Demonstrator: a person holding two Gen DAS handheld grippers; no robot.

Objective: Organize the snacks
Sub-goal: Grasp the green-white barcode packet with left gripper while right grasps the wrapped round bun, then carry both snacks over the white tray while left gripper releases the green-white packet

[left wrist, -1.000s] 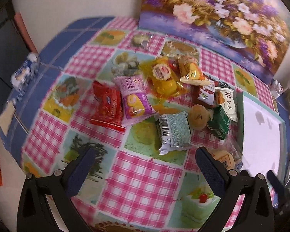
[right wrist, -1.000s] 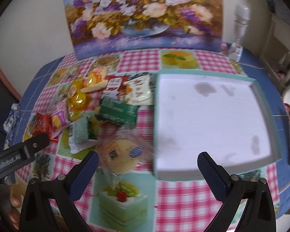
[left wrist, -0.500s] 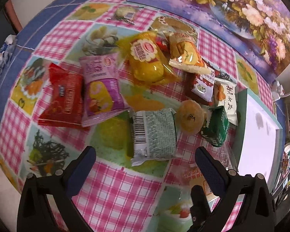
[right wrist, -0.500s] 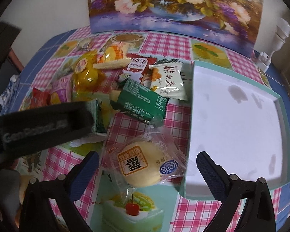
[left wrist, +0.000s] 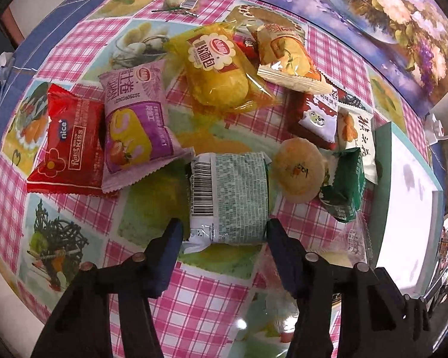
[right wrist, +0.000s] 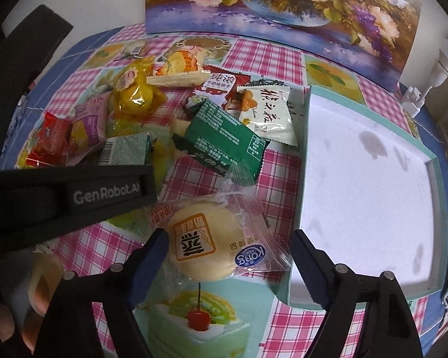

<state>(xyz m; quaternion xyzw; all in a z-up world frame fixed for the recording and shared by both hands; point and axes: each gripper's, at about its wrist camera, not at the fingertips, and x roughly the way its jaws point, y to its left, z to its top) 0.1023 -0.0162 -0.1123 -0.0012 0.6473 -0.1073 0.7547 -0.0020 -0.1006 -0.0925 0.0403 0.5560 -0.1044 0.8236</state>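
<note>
Several wrapped snacks lie in a loose pile on the checked tablecloth. My left gripper [left wrist: 222, 232] has its jaws closed in on both sides of the grey-green barcode packet [left wrist: 230, 198]. My right gripper [right wrist: 227, 249] is open around the clear-wrapped round bun [right wrist: 206, 246]; the left pad touches the bun, the right stands off the wrapper. The white tray with a teal rim [right wrist: 364, 179] lies just right of the bun. Other snacks: red packet [left wrist: 68, 140], purple packet [left wrist: 134, 125], yellow bread [left wrist: 218, 74], dark green packet [right wrist: 224, 140], white packet [right wrist: 267, 113].
A flower painting [right wrist: 283, 9] leans against the wall behind the table. A white lamp [right wrist: 436, 71] stands at the tray's far right corner. The left gripper's body [right wrist: 74, 194] crosses the right wrist view beside the bun. A small round cake [left wrist: 298, 173] lies beside the barcode packet.
Both grippers moved forward and down. The left jaws narrowed from wide open onto the barcode packet. The right gripper closed in around the bun, its jaws somewhat narrower.
</note>
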